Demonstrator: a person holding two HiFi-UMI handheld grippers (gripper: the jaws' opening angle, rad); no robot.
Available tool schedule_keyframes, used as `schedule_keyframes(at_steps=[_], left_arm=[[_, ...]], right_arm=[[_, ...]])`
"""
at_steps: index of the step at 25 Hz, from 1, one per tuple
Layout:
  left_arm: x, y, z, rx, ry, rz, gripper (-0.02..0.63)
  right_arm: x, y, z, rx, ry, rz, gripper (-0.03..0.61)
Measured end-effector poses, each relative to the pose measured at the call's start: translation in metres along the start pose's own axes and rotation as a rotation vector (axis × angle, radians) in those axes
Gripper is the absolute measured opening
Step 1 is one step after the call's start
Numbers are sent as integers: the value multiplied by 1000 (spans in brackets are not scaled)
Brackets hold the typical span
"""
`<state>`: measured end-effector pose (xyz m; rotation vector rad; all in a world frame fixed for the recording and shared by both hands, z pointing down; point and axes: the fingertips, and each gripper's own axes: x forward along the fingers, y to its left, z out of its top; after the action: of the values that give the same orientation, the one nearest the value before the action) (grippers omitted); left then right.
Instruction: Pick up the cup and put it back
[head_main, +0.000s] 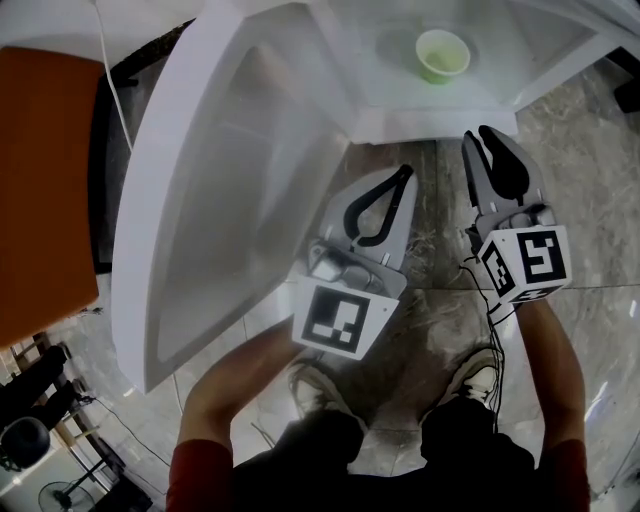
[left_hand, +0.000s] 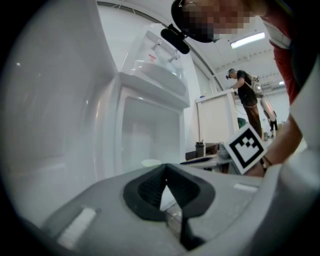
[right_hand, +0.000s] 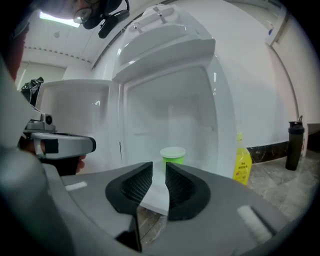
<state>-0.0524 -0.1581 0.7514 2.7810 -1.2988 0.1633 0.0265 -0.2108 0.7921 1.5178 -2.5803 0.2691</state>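
The green cup (head_main: 443, 53) is sitting inside the open white fridge (head_main: 440, 118), at about twelve o'clock beyond the right gripper (head_main: 480, 137), whose jaws are standing slightly apart and empty, while the left gripper (head_main: 405, 170) is holding its jaws pressed together.

A white cabinet (right_hand: 170, 107) stands with its door (head_main: 200, 200) swung open, a yellow bottle (right_hand: 242, 165) just beside it on the stone floor (head_main: 437, 200), a dark flask (right_hand: 294, 139) farther along.
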Motion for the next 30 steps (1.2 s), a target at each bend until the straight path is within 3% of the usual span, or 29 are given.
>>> schedule_keyframes(at_steps=[6, 9, 18, 23, 30], left_arm=[[5, 0, -11, 24, 26, -9, 2], [8, 3, -17, 12, 37, -8, 2], [12, 3, -31, 0, 74, -13, 2], [13, 1, -38, 8, 92, -30, 2], [14, 0, -46, -10, 107, -26, 2]], right_arm=[[21, -8, -4, 56, 27, 0, 120], [32, -13, -8, 29, 33, -5, 143], [70, -22, -8, -19, 52, 12, 291], [87, -32, -12, -36, 63, -4, 318], [109, -43, -14, 48, 79, -5, 325]])
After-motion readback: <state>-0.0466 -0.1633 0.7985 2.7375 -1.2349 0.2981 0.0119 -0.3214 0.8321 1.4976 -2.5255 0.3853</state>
